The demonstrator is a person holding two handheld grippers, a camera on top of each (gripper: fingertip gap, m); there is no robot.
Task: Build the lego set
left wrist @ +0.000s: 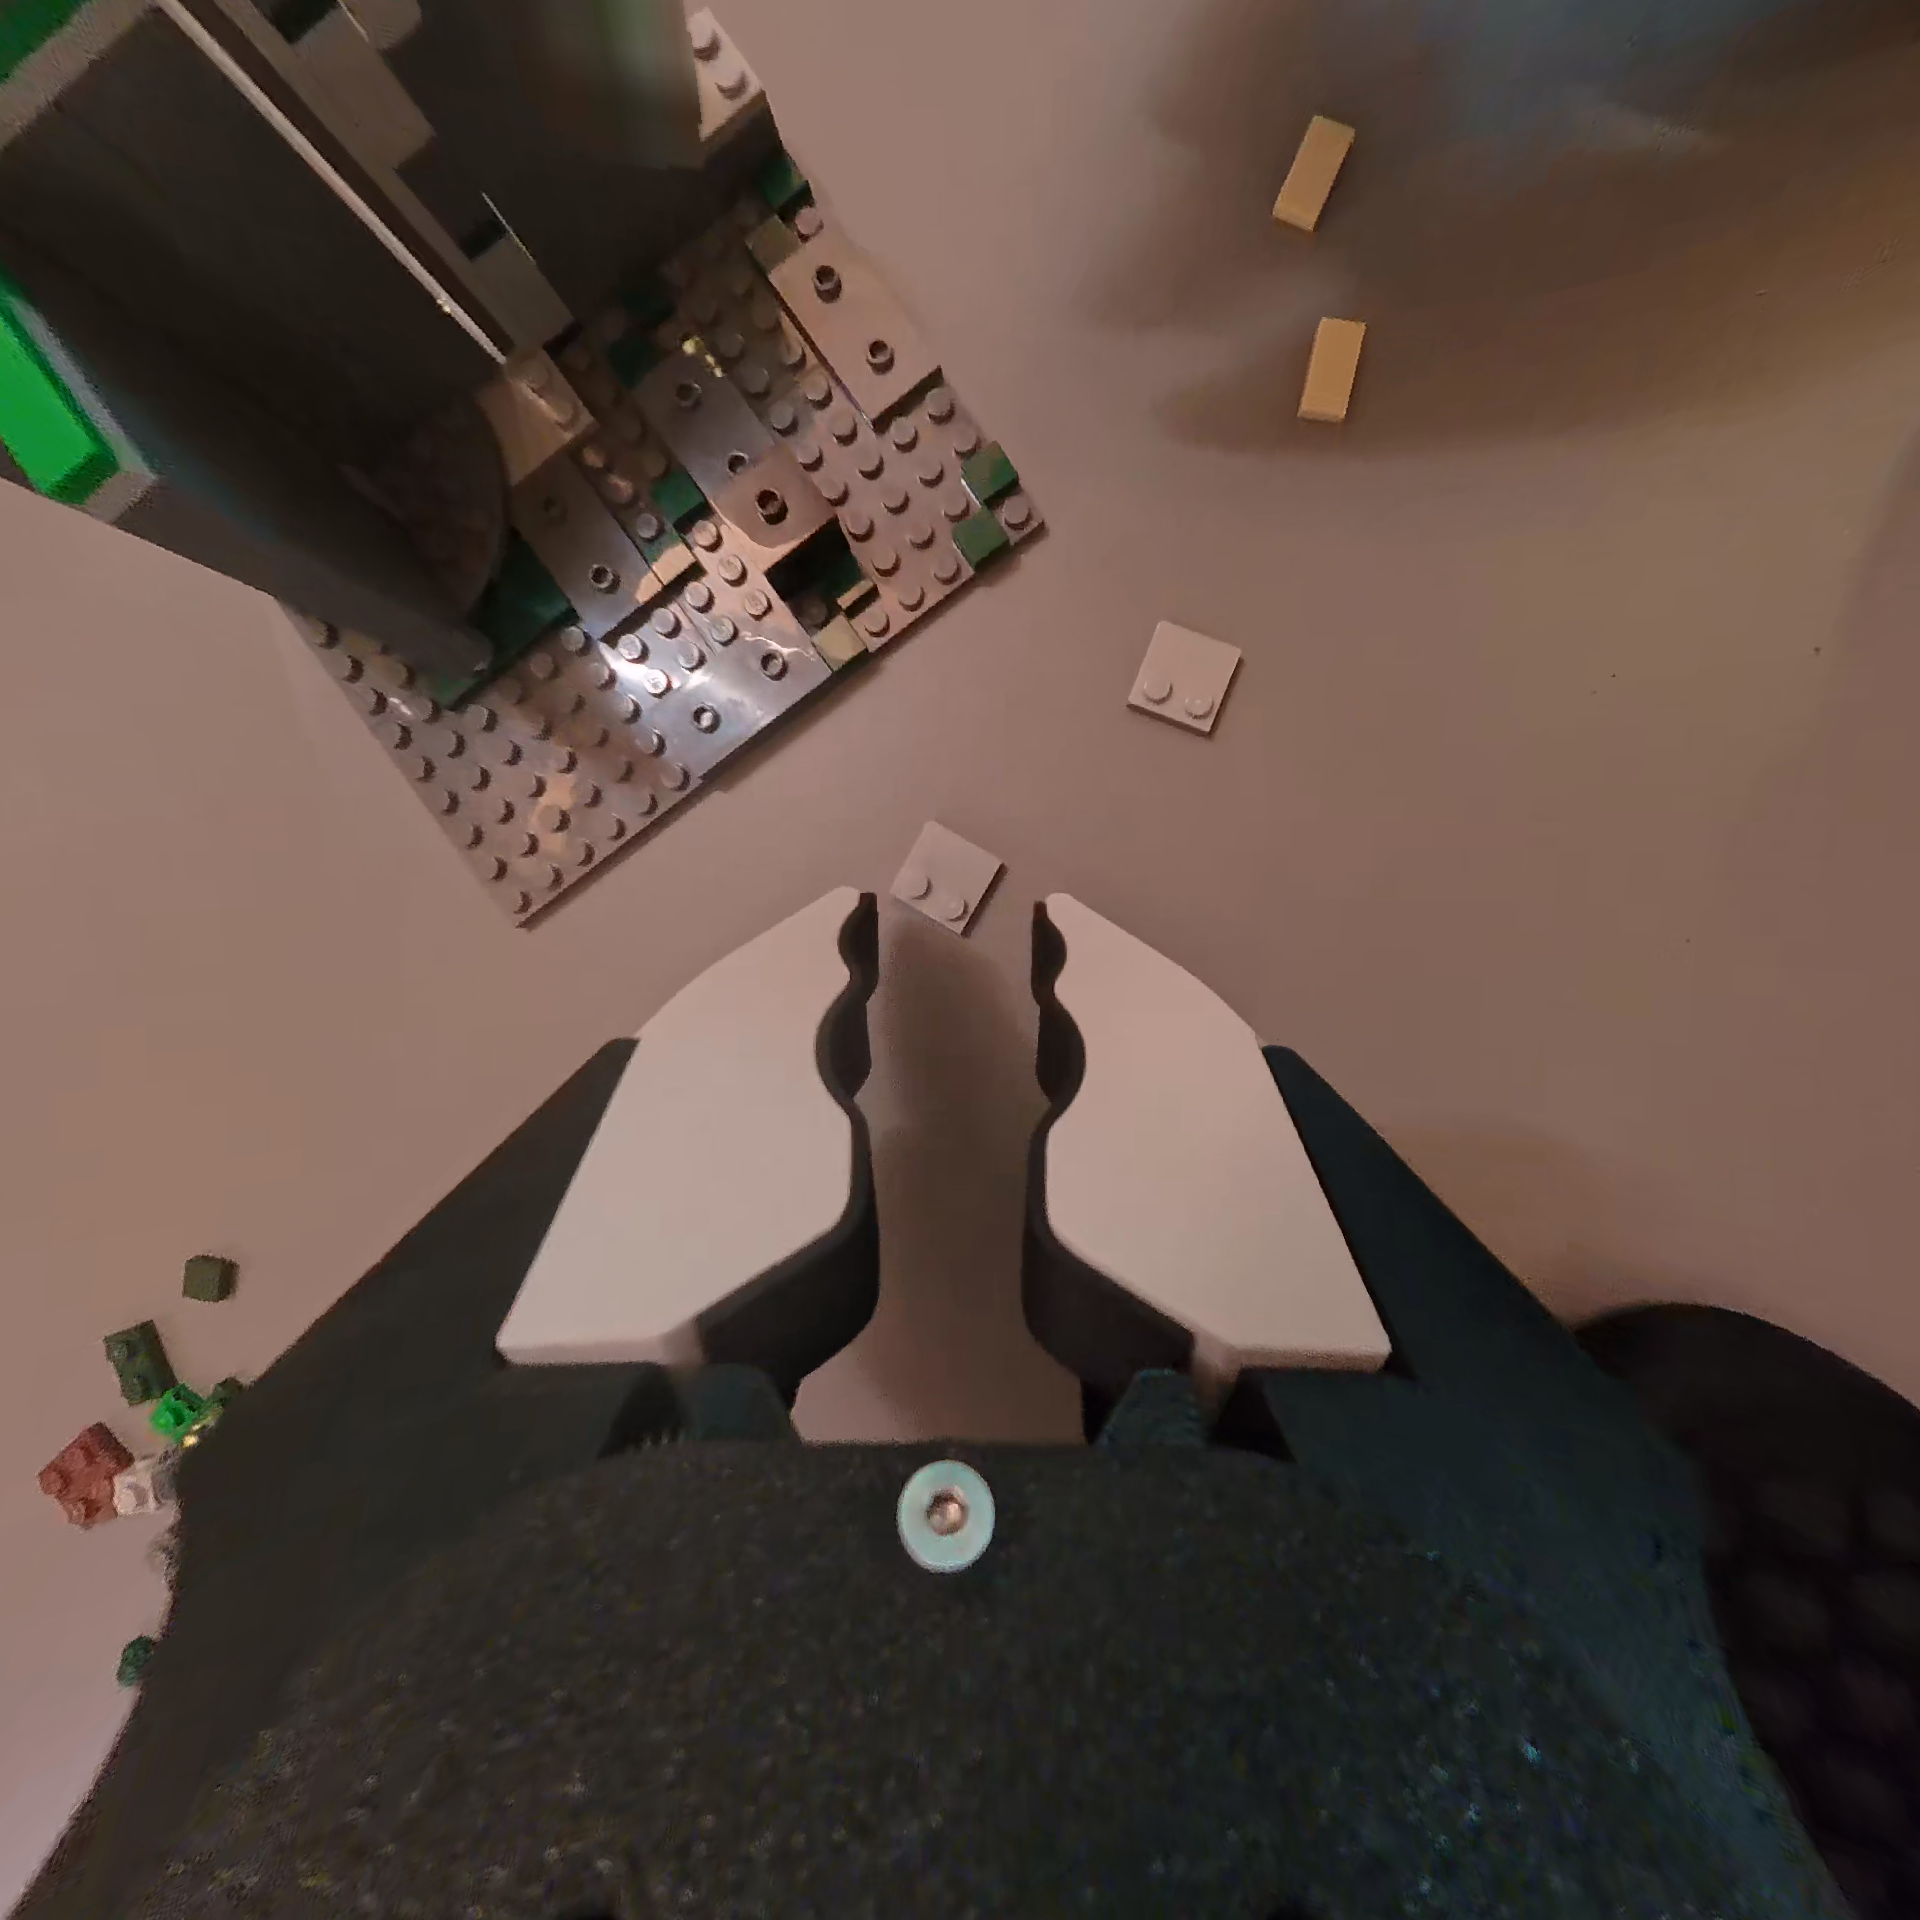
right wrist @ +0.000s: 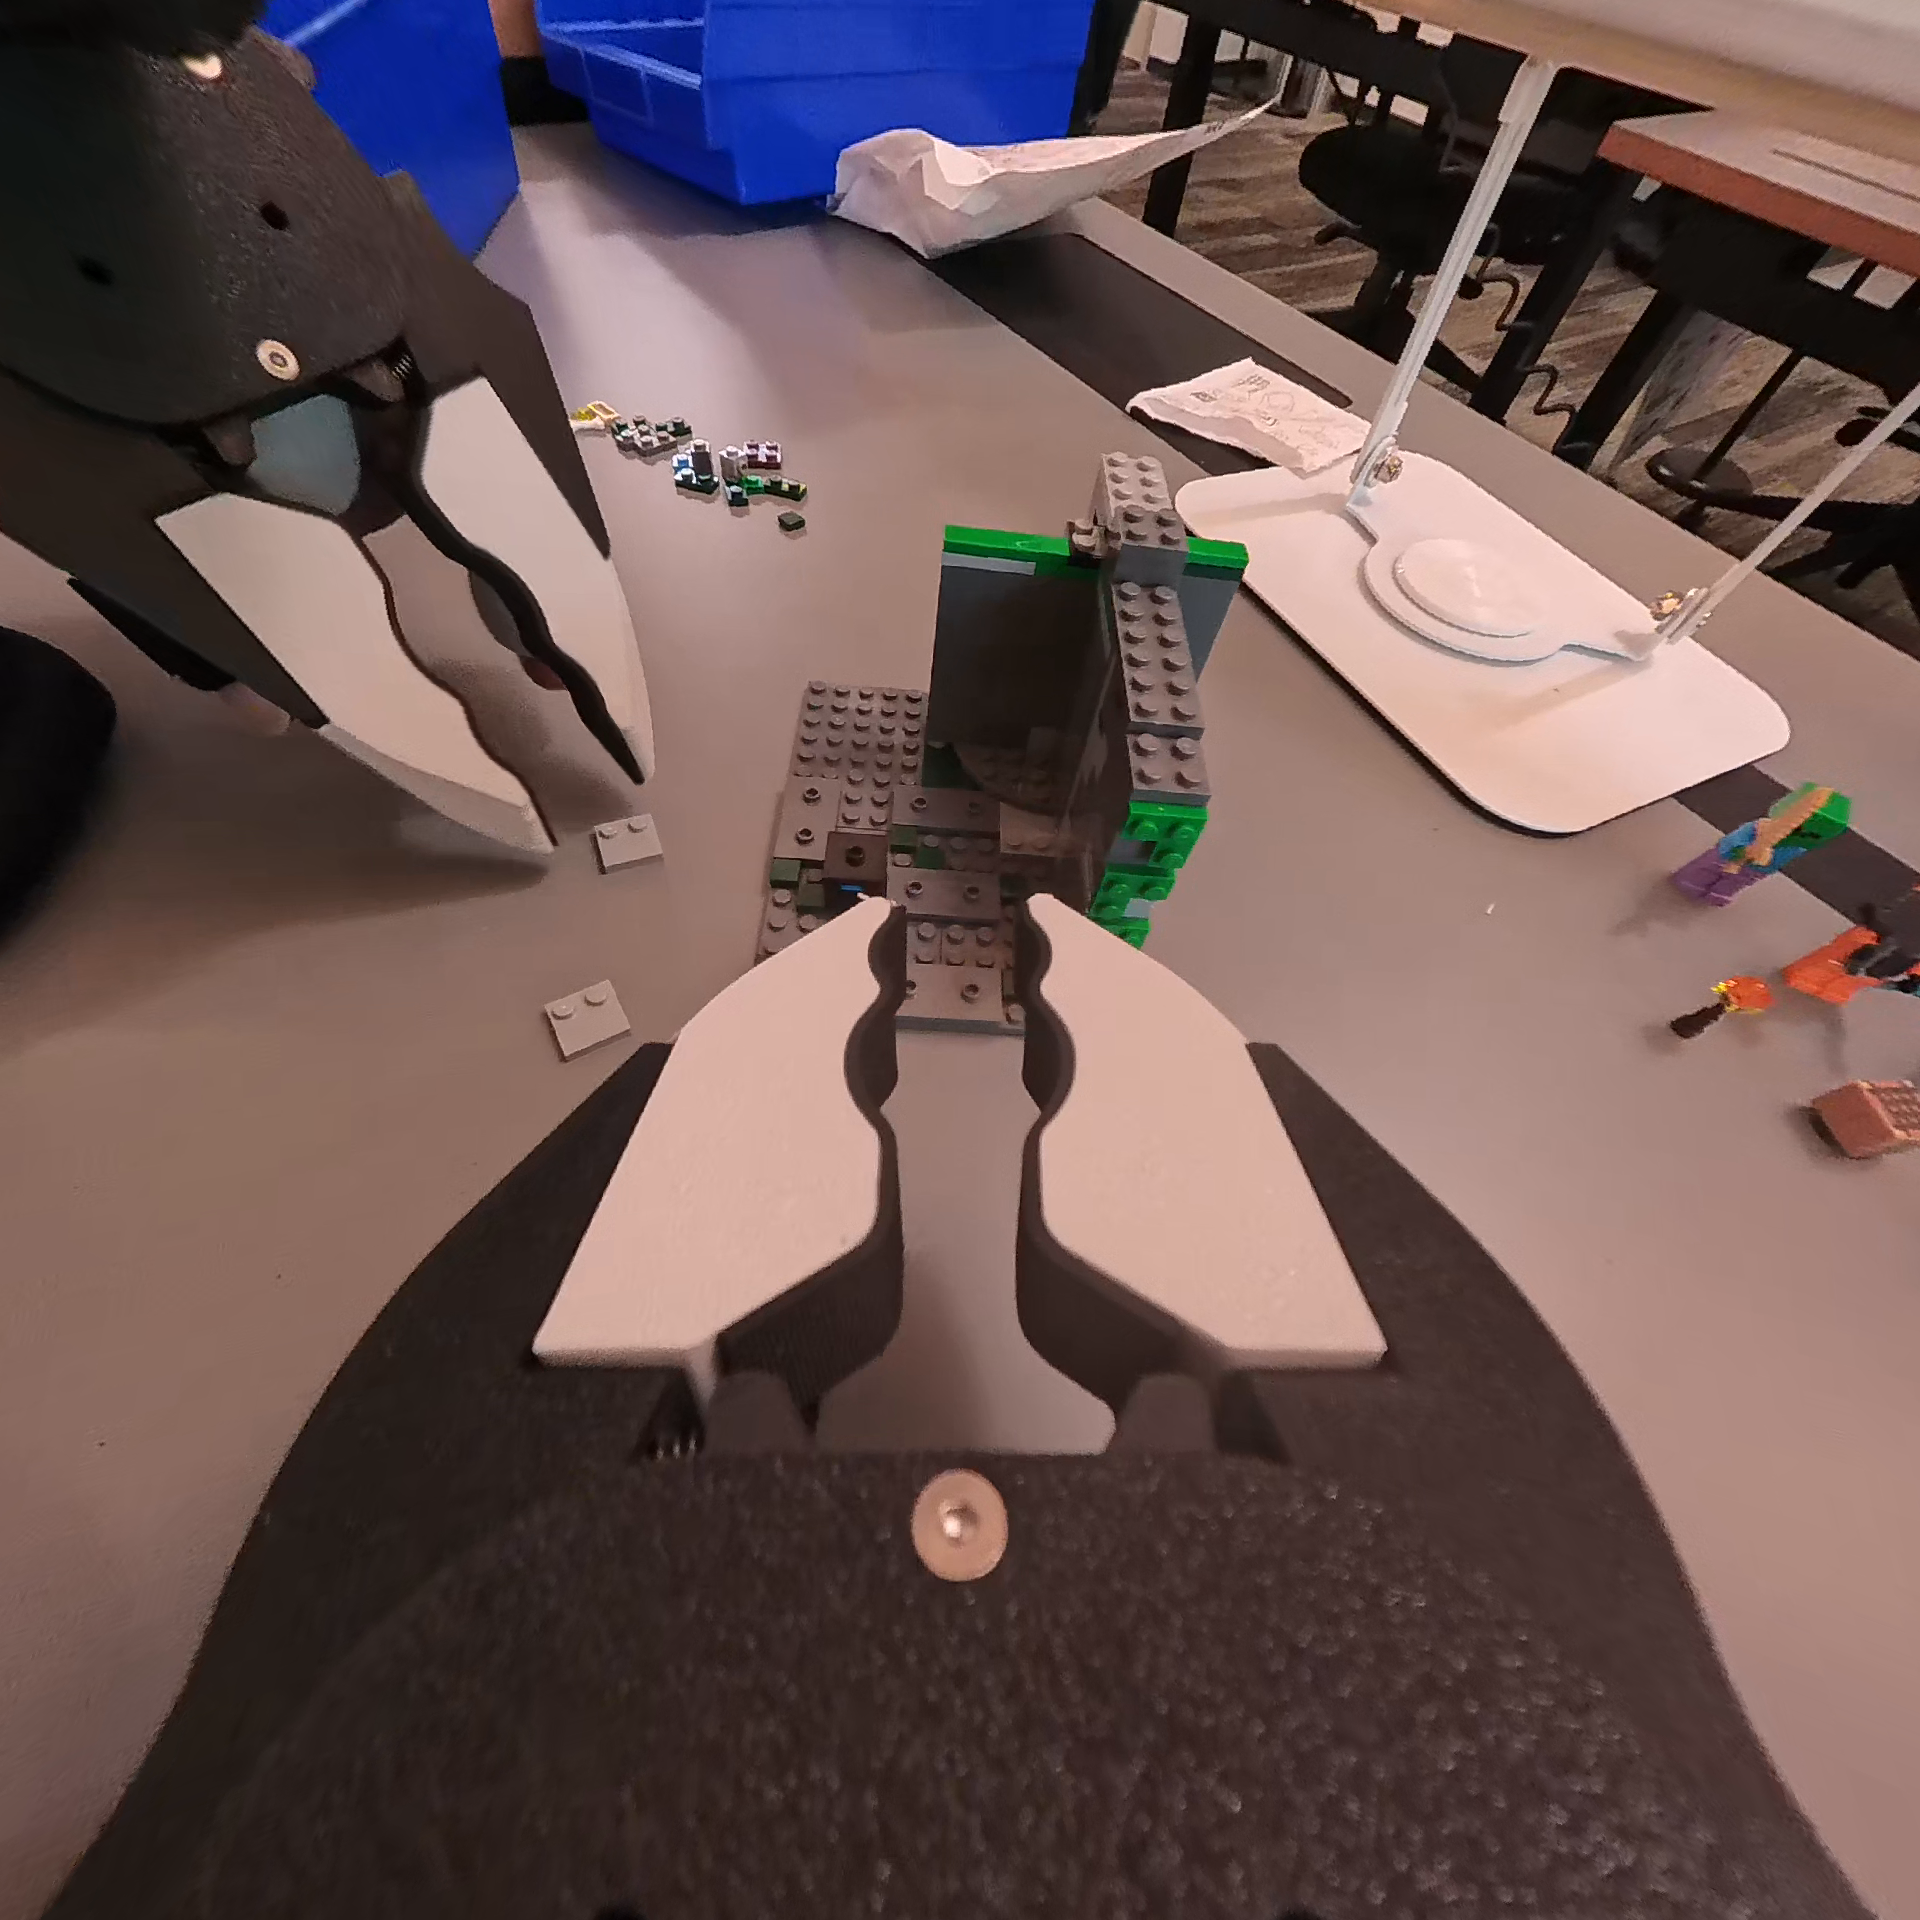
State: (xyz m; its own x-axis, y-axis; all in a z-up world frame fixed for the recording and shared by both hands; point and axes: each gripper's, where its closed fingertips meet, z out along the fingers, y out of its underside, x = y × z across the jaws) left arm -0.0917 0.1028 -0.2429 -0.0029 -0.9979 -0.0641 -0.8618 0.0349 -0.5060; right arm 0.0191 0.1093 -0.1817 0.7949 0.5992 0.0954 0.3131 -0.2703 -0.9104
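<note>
The lego build (right wrist: 997,790) stands mid-worktop (right wrist: 312,1195), a grey studded base with an upright grey and green wall; in the left wrist view its wall (left wrist: 260,343) runs off the frame at 11 o'clock, so its top is cut off there. The left claw (left wrist: 956,914) is spread and holds nothing, its tips poised just short of one small grey square plate (left wrist: 948,878); a second such plate (left wrist: 1184,681) lies apart at 1 o'clock, making two. Two tan tiles (left wrist: 1314,179) sit farther out at 1 o'clock. A scatter of small dark pieces (left wrist: 135,1423) at 8 o'clock is partly hidden behind the claw's body, too jumbled to count. The right claw (right wrist: 961,920) is spread too, empty, its tips over the base's near edge. At 3 o'clock lie blurred figure parts (right wrist: 1766,852), hard to make out. Two blue bins (right wrist: 810,94) are cut off at 12 o'clock.
</note>
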